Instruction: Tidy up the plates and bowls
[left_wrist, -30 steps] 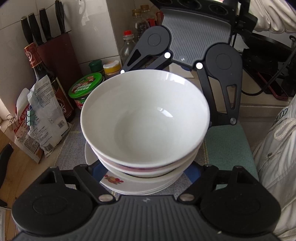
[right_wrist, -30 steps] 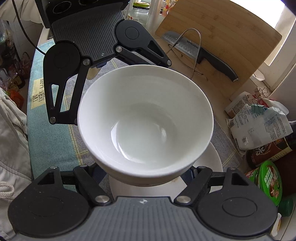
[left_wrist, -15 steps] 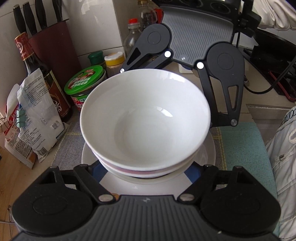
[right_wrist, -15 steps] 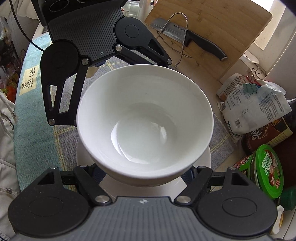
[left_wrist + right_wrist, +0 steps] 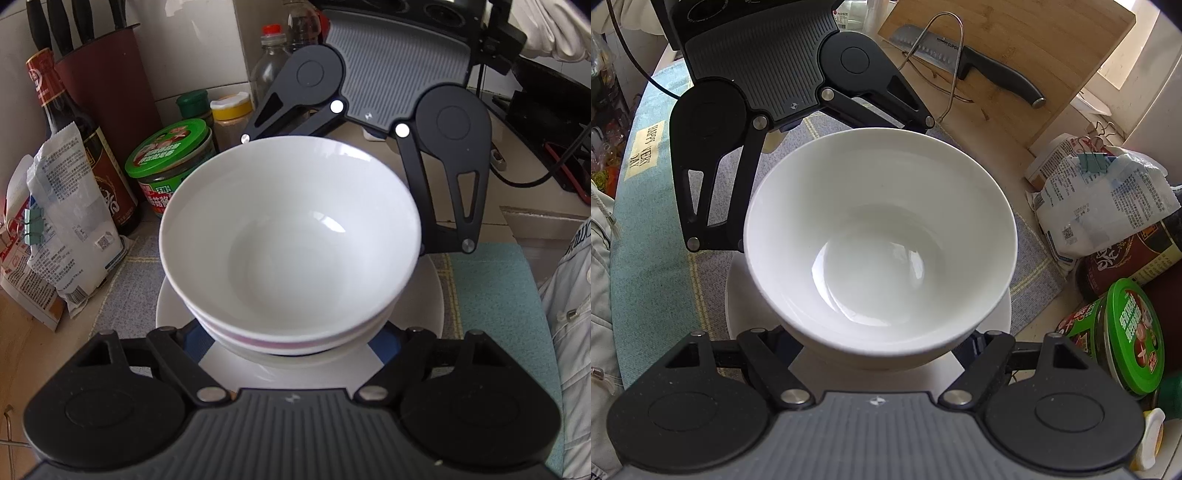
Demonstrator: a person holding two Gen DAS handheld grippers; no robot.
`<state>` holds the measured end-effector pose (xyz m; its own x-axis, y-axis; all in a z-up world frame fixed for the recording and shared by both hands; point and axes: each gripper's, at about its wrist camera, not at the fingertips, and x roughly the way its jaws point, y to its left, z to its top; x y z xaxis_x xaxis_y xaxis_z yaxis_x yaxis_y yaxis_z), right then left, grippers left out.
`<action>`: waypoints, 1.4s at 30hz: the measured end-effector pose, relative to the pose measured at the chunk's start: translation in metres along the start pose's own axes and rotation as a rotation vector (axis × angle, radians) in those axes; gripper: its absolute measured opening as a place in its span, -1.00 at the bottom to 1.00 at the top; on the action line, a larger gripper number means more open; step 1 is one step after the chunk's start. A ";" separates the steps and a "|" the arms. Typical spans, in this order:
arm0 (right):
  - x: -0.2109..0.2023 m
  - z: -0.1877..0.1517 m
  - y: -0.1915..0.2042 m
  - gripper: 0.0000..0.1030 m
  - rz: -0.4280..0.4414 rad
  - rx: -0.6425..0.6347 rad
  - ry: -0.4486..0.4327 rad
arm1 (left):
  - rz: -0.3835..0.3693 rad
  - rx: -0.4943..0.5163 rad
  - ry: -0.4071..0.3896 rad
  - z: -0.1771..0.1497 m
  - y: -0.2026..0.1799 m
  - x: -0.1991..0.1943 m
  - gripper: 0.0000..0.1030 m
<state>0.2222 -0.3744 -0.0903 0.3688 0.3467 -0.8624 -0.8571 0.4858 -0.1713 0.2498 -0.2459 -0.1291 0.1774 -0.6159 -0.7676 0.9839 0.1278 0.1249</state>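
While jars [image 5: 168,162] and a bag [image 5: 70,225] crowd the frame's left, the nested bowls [image 5: 290,240] sit centre on a plate [image 5: 430,295]; both hand-held grippers, left [image 5: 291,349] and right [image 5: 881,349], spread apart, flank the stack from opposite sides.

counter: pale worktop [image 5: 524,229], bare at the far right of the left wrist view
mat: grey checked cloth [image 5: 125,291] lying on the counter, with a teal cloth [image 5: 491,295] to its right
plate: white plate [image 5: 436,295] flat on the grey mat, carrying stacked bowls
jar: green-lidded jar [image 5: 170,155] on the counter, beyond the mat's far left corner
bottle: dark sauce bottle [image 5: 92,155] left of the jar
bags: clipped paper packets [image 5: 70,221] on the left, their lower edge overlapping the mat
knife block: dark red holder [image 5: 107,74] at the far left against the wall
board: wooden cutting board [image 5: 1034,48] at the far right in the right wrist view, a knife [image 5: 967,62] lying on it
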 end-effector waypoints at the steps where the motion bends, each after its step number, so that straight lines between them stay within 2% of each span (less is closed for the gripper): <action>1: 0.000 0.000 -0.001 0.63 0.001 0.004 -0.002 | -0.001 -0.006 -0.001 0.000 0.001 0.000 0.65; 5: -0.003 -0.002 -0.002 0.69 -0.008 0.020 -0.004 | -0.002 -0.058 -0.011 -0.003 0.005 0.002 0.70; 6: -0.003 -0.001 -0.003 0.74 -0.009 0.023 -0.007 | 0.003 -0.070 -0.012 -0.005 0.004 0.002 0.74; 8: -0.006 -0.001 -0.001 0.98 -0.018 0.019 -0.026 | 0.026 -0.067 -0.012 -0.009 -0.001 0.000 0.81; 13: -0.009 -0.004 0.005 1.00 -0.030 0.006 -0.027 | 0.110 -0.118 -0.030 -0.022 -0.018 -0.021 0.81; 16: -0.014 -0.006 0.007 1.00 -0.041 0.023 -0.034 | 0.195 -0.180 -0.091 -0.029 -0.031 -0.046 0.87; 18: -0.019 -0.006 0.010 1.00 -0.060 0.042 -0.039 | 0.267 -0.227 -0.161 -0.032 -0.041 -0.066 0.90; 20: -0.027 -0.004 0.017 1.00 -0.106 0.070 -0.045 | 0.353 -0.285 -0.245 -0.034 -0.052 -0.089 0.99; 23: -0.038 0.001 0.031 1.00 -0.162 0.104 -0.045 | 0.441 -0.351 -0.340 -0.037 -0.062 -0.111 0.99; 24: -0.040 0.003 0.035 1.00 -0.177 0.113 -0.040 | 0.439 -0.377 -0.363 -0.039 -0.064 -0.115 0.99; 26: -0.045 0.010 0.046 1.00 -0.242 0.154 -0.024 | 0.370 -0.430 -0.377 -0.044 -0.062 -0.120 0.99; 28: -0.046 0.018 0.052 1.00 -0.300 0.230 -0.005 | 0.359 -0.462 -0.376 -0.048 -0.067 -0.122 0.99; 31: -0.052 0.027 0.066 1.00 -0.378 0.388 -0.008 | 0.455 -0.487 -0.355 -0.055 -0.083 -0.125 0.99; 32: -0.053 0.029 0.070 1.00 -0.408 0.456 -0.006 | 0.466 -0.502 -0.348 -0.057 -0.086 -0.128 0.99; 34: -0.056 0.030 0.078 1.00 -0.468 0.598 0.002 | 0.453 -0.543 -0.358 -0.063 -0.092 -0.137 0.99; 38: -0.075 0.026 0.107 1.00 -0.569 0.874 -0.069 | 0.469 -0.633 -0.336 -0.069 -0.106 -0.156 0.99; 42: -0.090 0.022 0.144 1.00 -0.636 1.052 -0.122 | 0.498 -0.661 -0.266 -0.063 -0.115 -0.169 0.99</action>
<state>0.0738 -0.3183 -0.0274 0.6935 -0.1418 -0.7064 0.1719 0.9847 -0.0289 0.1049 -0.1074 -0.0531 0.6645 -0.5185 -0.5382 0.5908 0.8055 -0.0464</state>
